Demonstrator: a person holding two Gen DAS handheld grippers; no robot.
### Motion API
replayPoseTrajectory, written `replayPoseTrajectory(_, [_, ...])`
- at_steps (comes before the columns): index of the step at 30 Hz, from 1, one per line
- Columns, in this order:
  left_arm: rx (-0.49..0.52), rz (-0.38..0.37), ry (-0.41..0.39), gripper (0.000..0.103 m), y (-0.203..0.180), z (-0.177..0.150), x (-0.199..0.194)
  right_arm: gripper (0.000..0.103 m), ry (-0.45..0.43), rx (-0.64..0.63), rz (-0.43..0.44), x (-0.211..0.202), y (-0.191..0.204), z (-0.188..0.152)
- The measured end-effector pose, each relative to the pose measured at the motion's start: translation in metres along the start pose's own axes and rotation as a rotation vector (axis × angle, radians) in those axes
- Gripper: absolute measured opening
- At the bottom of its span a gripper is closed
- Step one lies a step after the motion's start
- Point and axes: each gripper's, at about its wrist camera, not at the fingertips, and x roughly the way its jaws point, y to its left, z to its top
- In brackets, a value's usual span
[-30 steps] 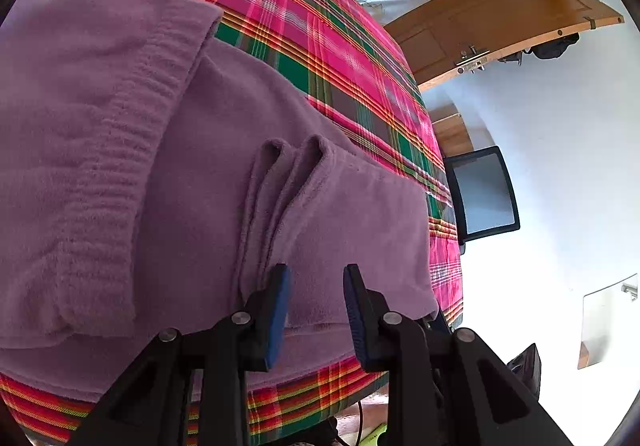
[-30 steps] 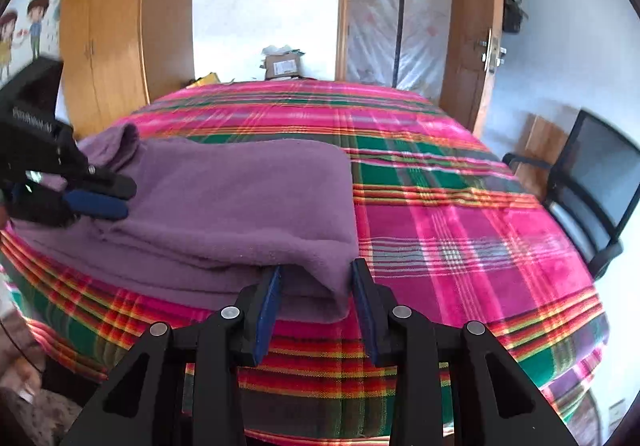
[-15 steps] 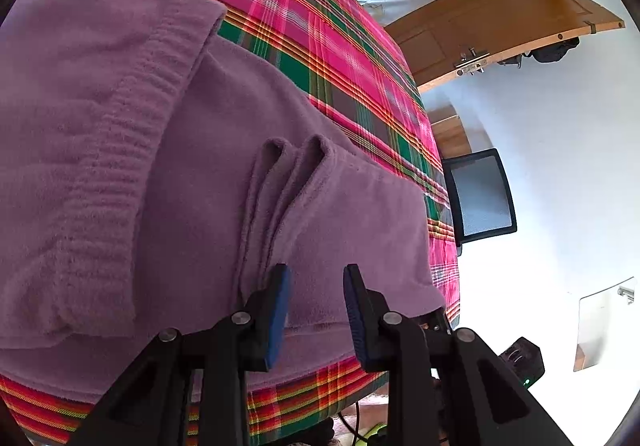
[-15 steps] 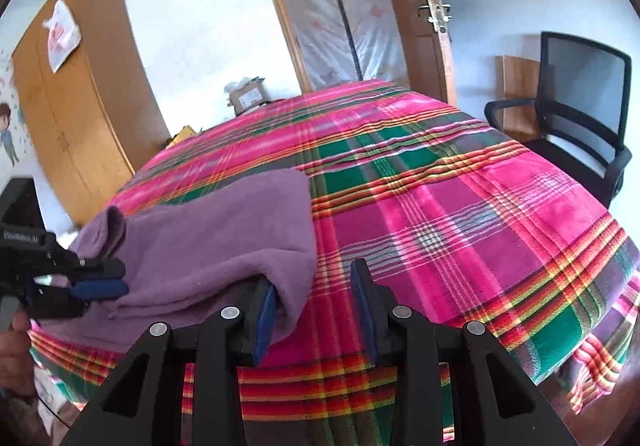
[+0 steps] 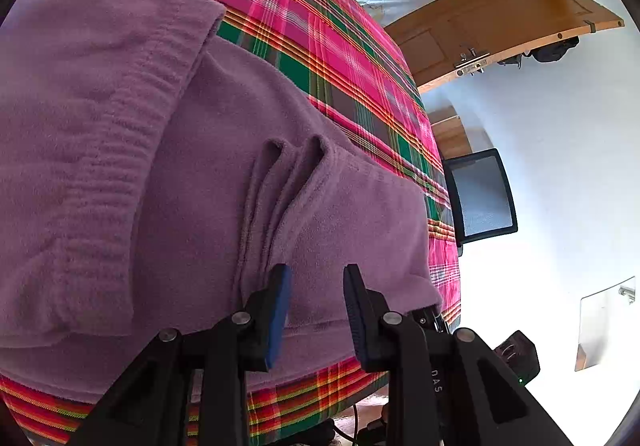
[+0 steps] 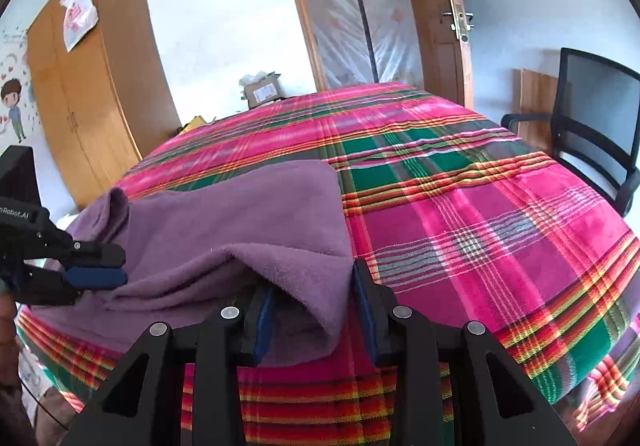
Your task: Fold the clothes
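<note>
Plaid bedspread [image 6: 460,214] bore purple garment [image 6: 248,222]; right gripper [image 6: 312,306] grasped its corner; left gripper [image 5: 316,306] straddled its edge, grip unclear.

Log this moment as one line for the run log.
stage: folding | item: purple fleece garment on plaid bedspread | left gripper: open, over near hem | right gripper: straddling corner

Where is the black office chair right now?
In the right wrist view the chair stands at the far right, beyond the plaid bed and beside the wooden door; the left wrist view shows it right of the bed.
</note>
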Motion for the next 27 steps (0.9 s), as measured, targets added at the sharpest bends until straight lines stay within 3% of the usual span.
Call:
replayPoseTrajectory(6, [-0.004, -0.008, 0.007, 0.028, 0.001, 0.001, 0.0, 0.037, -0.002, 0.028, -0.034, -0.013, -0.021, -0.001])
replayPoseTrajectory(11, [-0.01, -0.016, 0.009, 0.028, 0.002, 0.001, 0.0, 0.036, -0.009, -0.113, -0.095, -0.016, -0.011, -0.008])
replayPoseTrajectory(14, [-0.009, -0.017, 0.012, 0.028, 0.002, 0.001, -0.001, 0.045, -0.024, -0.198, -0.122, -0.016, -0.009, -0.009])
replayPoseTrajectory(15, [-0.008, -0.017, 0.015, 0.028, 0.002, 0.0, -0.001, 0.049, -0.023, -0.208, -0.123, -0.015, -0.01, -0.009])
replayPoseTrajectory(21, [0.005, -0.003, 0.023, 0.028, 0.0, 0.0, -0.003, 0.049, -0.018, -0.269, -0.125, -0.013, -0.011, -0.008])
replayPoseTrajectory(27, [-0.011, -0.002, 0.057, 0.028, 0.0, 0.003, -0.004, 0.049, 0.048, -0.315, -0.081, -0.025, -0.014, -0.003])
